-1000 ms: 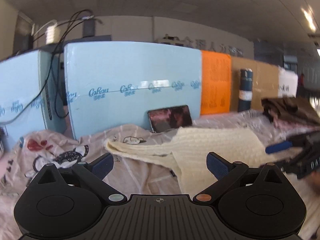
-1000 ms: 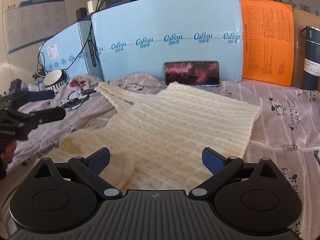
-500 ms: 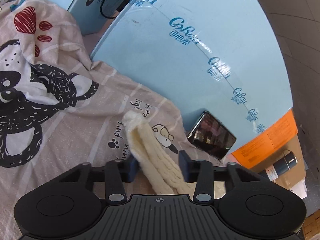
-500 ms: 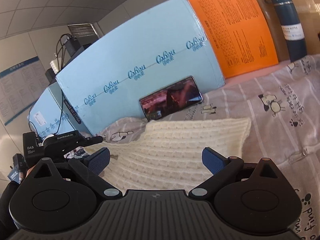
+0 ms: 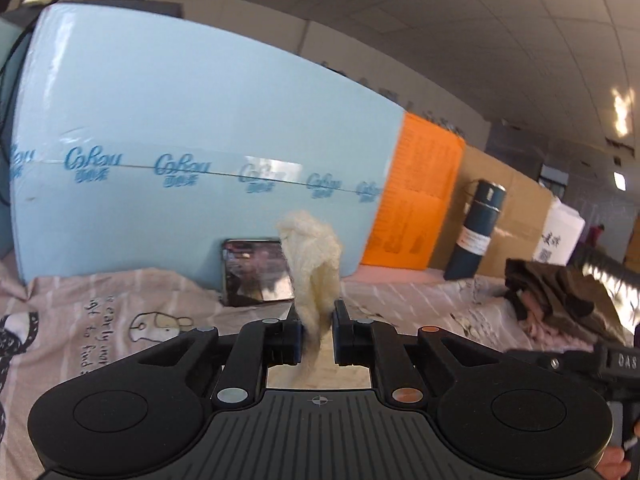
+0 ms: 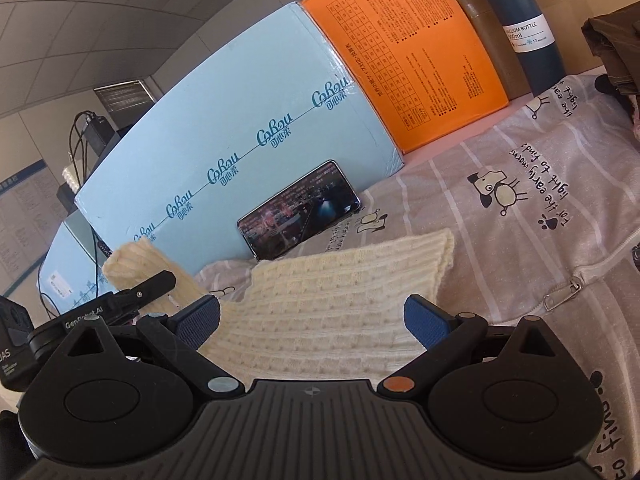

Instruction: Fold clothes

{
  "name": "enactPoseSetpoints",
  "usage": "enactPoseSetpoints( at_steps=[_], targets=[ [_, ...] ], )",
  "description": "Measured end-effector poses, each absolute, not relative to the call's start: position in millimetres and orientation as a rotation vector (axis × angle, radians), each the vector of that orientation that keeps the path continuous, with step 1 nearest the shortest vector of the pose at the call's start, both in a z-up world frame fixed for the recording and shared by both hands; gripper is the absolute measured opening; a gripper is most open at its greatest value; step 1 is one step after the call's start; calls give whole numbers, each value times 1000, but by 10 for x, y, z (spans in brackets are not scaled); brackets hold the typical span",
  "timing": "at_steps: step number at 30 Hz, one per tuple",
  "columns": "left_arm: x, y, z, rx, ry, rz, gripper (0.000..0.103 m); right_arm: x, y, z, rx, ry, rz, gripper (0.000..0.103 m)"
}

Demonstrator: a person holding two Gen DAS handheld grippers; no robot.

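Observation:
A cream knitted sweater (image 6: 332, 300) lies on the printed bedsheet (image 6: 520, 208). My left gripper (image 5: 317, 334) is shut on the cuff of its sleeve (image 5: 314, 256) and holds it lifted above the sheet. In the right wrist view the left gripper (image 6: 132, 300) shows at the left with the raised sleeve (image 6: 136, 264). My right gripper (image 6: 312, 320) is open and empty, its blue pads (image 6: 426, 320) just above the sweater's body.
A phone (image 6: 300, 210) leans on a light blue foam board (image 6: 224, 140). An orange box (image 6: 408, 52) and a dark blue bottle (image 6: 524, 28) stand at the back right. Dark folded clothes (image 5: 560, 292) lie at the right.
My left gripper closed on the sleeve cuff and lifted it off the sheet. My right gripper moved lower over the sweater body, still open.

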State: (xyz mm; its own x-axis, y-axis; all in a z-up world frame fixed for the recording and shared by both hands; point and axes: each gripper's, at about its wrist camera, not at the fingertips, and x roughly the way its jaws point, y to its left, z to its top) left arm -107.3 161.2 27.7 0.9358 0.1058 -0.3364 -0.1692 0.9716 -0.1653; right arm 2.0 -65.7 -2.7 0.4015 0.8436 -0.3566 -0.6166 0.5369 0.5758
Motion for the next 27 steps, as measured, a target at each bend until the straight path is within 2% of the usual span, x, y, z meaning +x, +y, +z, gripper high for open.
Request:
enactPoseSetpoints(
  at_steps=[5, 6, 8, 9, 10, 12, 16, 23, 27],
  targets=[
    [-853, 1130, 168, 91, 479, 46, 19, 47, -692, -20, 409, 665, 928, 99],
    [-829, 1056, 146, 143, 497, 38, 24, 48, -696, -19, 408, 661, 921, 99],
    [-800, 916, 117, 238, 519, 23, 43, 49, -703, -18, 406, 654, 908, 99],
    [-819, 862, 132, 267, 504, 17, 68, 51, -703, -18, 403, 651, 900, 99],
    [-856, 819, 162, 287, 472, 9, 87, 53, -703, -18, 399, 649, 892, 99],
    [-972, 778, 239, 307, 396, -37, 96, 53, -701, -19, 393, 645, 880, 99],
    [-1061, 807, 320, 350, 366, 12, 97, 47, -677, -25, 369, 637, 856, 99],
    [-831, 1174, 7, 319, 555, 188, 97, -20, -592, -37, 275, 600, 832, 99],
    [-785, 1222, -135, 295, 598, 175, 97, -33, -554, -49, 246, 598, 842, 99]
  ],
)
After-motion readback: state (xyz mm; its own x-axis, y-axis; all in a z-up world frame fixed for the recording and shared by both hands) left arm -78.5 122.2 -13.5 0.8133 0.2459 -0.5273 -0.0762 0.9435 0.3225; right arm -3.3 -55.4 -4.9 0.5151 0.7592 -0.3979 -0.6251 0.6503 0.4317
